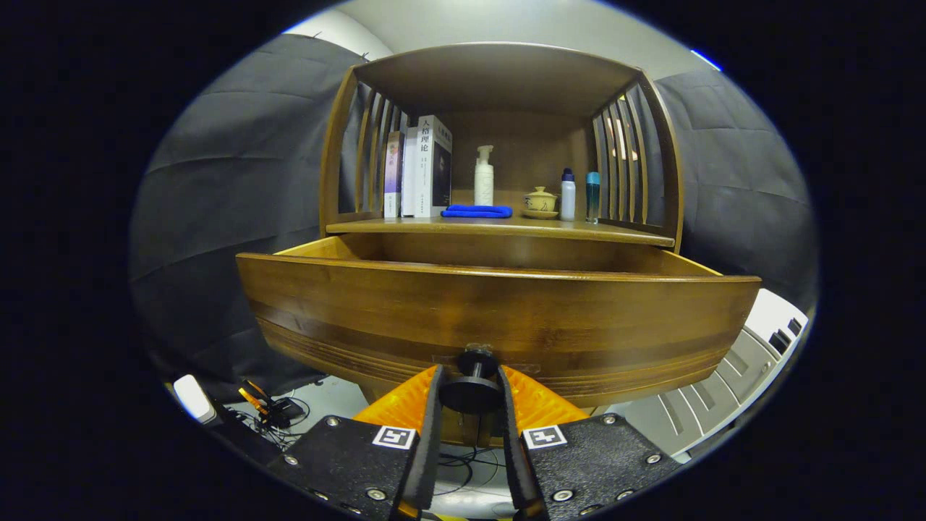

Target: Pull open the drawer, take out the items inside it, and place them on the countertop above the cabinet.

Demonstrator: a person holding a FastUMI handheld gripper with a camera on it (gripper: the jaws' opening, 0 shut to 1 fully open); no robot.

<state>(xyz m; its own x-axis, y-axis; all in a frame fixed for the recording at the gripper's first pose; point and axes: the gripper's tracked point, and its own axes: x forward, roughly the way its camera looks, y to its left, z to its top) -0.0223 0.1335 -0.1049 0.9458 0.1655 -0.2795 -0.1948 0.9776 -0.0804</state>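
Note:
A wooden cabinet has its drawer (499,311) pulled out toward me, the drawer front wide across the view. My gripper (470,391) is shut on the drawer's round dark knob (472,393), one finger pressing on each side of it. The drawer's inside is hidden behind its front panel, so what lies in it cannot be seen. Above the drawer runs the countertop (499,229), a wooden shelf under the cabinet's slatted upper frame.
On the countertop stand books (423,170) at the left, a white pump bottle (483,177), a folded blue cloth (477,211), a small lidded cup (540,200) and two small bottles (579,195). Cables and devices (271,412) lie on the floor below left.

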